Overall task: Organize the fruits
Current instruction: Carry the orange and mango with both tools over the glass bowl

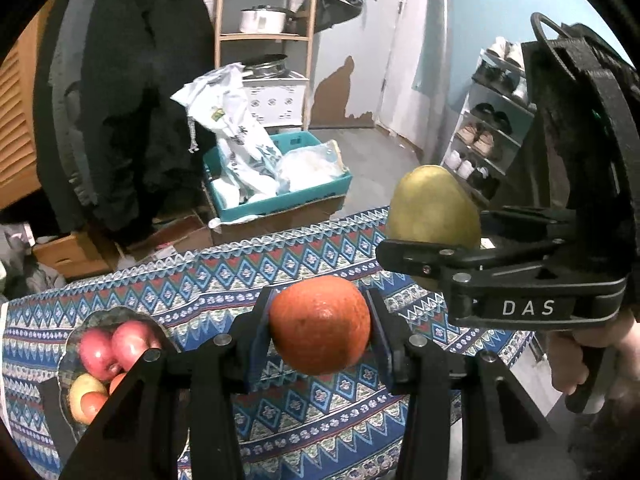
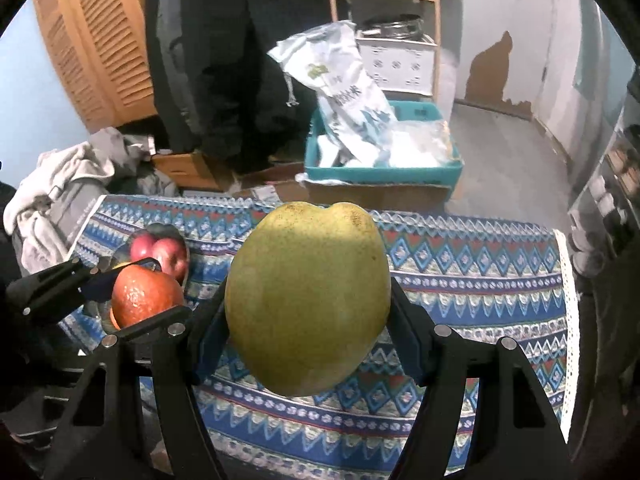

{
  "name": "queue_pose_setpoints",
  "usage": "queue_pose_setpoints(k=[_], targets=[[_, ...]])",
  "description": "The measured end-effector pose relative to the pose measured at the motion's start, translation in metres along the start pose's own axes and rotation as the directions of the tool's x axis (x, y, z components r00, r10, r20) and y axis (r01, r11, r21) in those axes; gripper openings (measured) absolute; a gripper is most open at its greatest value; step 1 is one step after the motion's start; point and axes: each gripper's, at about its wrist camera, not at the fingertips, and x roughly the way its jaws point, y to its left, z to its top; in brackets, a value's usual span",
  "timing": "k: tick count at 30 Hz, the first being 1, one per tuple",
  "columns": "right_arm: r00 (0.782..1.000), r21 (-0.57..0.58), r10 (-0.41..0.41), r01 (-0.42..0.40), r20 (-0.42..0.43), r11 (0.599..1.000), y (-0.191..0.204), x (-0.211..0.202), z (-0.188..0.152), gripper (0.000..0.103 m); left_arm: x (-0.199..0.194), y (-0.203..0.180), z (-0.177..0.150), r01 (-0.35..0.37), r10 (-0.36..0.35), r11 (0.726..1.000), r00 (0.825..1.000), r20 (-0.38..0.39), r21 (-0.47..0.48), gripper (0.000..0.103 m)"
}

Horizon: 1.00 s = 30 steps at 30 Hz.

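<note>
Fingers of the left gripper [image 1: 320, 326] are clamping an orange [image 1: 320, 324] from both sides, the fruit sitting square between the pads and hanging clear above the patterned tablecloth [image 1: 280, 264]. Off to that gripper's lower left, a dark bowl [image 1: 66, 354] is lying on the cloth, holding two red apples [image 1: 114, 346] and some paler fruit beneath them. The bowl is nearer this gripper than the other one, so by my reading the orange is the fruit best placed to go in first, with a move leftward and down.

Jaws of the right gripper [image 2: 308, 316] are closing on nothing new; they are already gripping a large yellow-green pear [image 2: 306, 300], its long axis running roughly upright between the fingers, the dimpled end uppermost. In the right wrist view the bowl [image 2: 184, 242] is showing partly behind the orange [image 2: 146, 296] and the left gripper, so the pear's path to it is looking blocked by the other hand for now.

Beyond the far edge of the table, a teal crate [image 1: 280, 200] with white bags is sitting on cardboard boxes on the floor. A wooden shelf with a pot [image 1: 264, 18] is standing farther back.
</note>
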Motion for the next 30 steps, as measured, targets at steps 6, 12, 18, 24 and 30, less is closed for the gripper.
queue_pose_setpoints(k=[6, 12, 18, 24, 30], targets=[[1.000, -0.031, 0.030, -0.030, -0.001, 0.999, 0.027, 0.005, 0.009, 0.071, -0.015, 0.021, -0.003, -0.032, 0.032, 0.999, 0.999, 0.025, -0.026, 0.045], [0.998, -0.065, 0.062, -0.062, -0.012, 0.996, 0.056, 0.017, 0.019, 0.071, -0.028, 0.051, -0.010, -0.064, 0.067, 0.995, 0.997, 0.031, -0.081, 0.045], [0.995, -0.092, 0.095, -0.097, -0.030, 0.991, 0.086, 0.033, 0.029, 0.071, -0.039, 0.080, -0.019, -0.098, 0.103, 0.986, 0.994, 0.030, -0.135, 0.045], [0.989, -0.105, 0.133, -0.139, -0.061, 0.985, 0.114, 0.053, 0.036, 0.071, -0.043, 0.114, -0.031, -0.133, 0.138, 0.970, 0.990, 0.011, -0.204, 0.045], [0.980, -0.099, 0.170, -0.180, -0.105, 0.979, 0.139, 0.080, 0.040, 0.071, -0.042, 0.145, -0.049, -0.180, 0.180, 0.950, 0.983, -0.020, -0.256, 0.045]])
